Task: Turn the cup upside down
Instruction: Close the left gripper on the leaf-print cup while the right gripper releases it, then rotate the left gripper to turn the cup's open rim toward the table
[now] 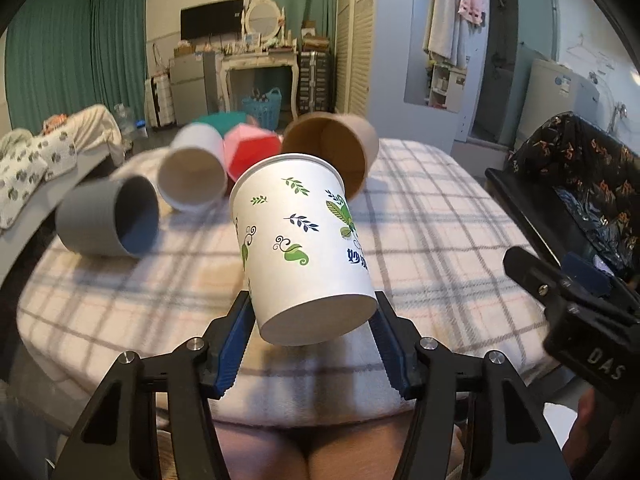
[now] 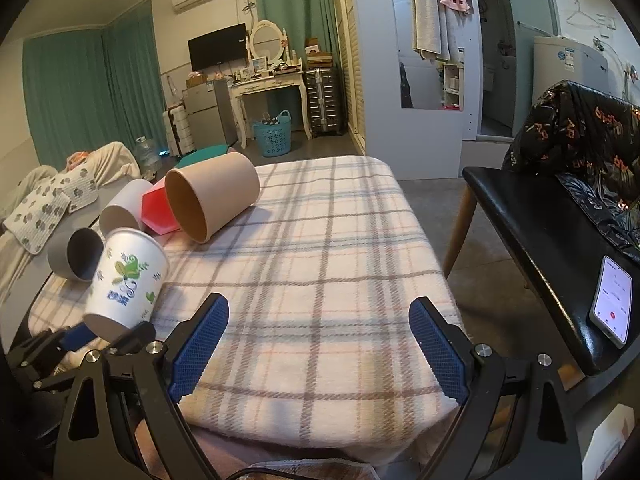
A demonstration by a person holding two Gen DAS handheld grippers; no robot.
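Paper cup [image 1: 304, 248] hangs tilted above the plaid cloth [image 1: 440, 208], clamped near its base by the left gripper [image 1: 314, 320]. Right gripper [image 2: 320, 344] gapes idle. Inverting and setting it down look undone.

White paper cup w/ green and navy leaf sprigs and blue lettering [image 1: 304, 248] sits betw. ribbed blue pads on the black left gripper [image 1: 312, 336]; black right gripper [image 2: 318, 344] has the same blue pads, w/ a mesh texture. Under the cup: cream blanket w/ grey and pink plaid lines [image 2: 320, 280]. Behind the cup: plain grey cup [image 1: 106, 220], white cup w/ tan inside [image 1: 192, 176], coral-pink faceted cup [image 1: 250, 150], tan cup w/ brown inside [image 1: 332, 148]; right of it a black chair [image 2: 532, 220] w/ black-and-orange print fabric [image 2: 580, 140].
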